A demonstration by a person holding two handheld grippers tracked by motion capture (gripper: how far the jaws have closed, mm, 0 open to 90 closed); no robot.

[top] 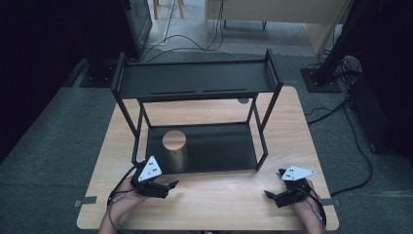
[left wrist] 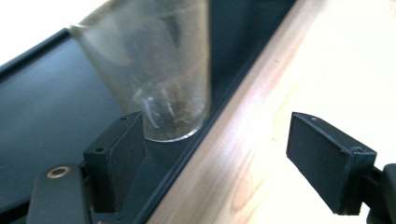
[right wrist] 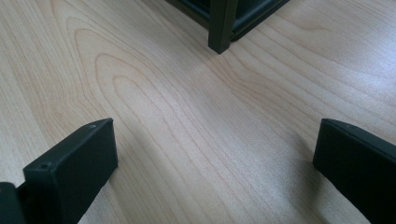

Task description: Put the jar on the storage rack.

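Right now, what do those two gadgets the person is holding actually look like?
Each is a black hand-held two-jaw tool. The left gripper and the right gripper each carry a pale grey three-cornered plate with small dark dots on top. The jaws are flat, blocky black pads with small screw holes. A thin dark cable trails back along the left forearm. The forearms show no sleeves.

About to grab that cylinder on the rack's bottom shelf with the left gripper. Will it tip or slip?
The cylinder stands upright and is taller than it is wide, so a high push could tip it. In the left gripper view its wall looks smooth and glassy, so probably slippery and possibly fragile. The left gripper is open beside it; grasping low seems safer.
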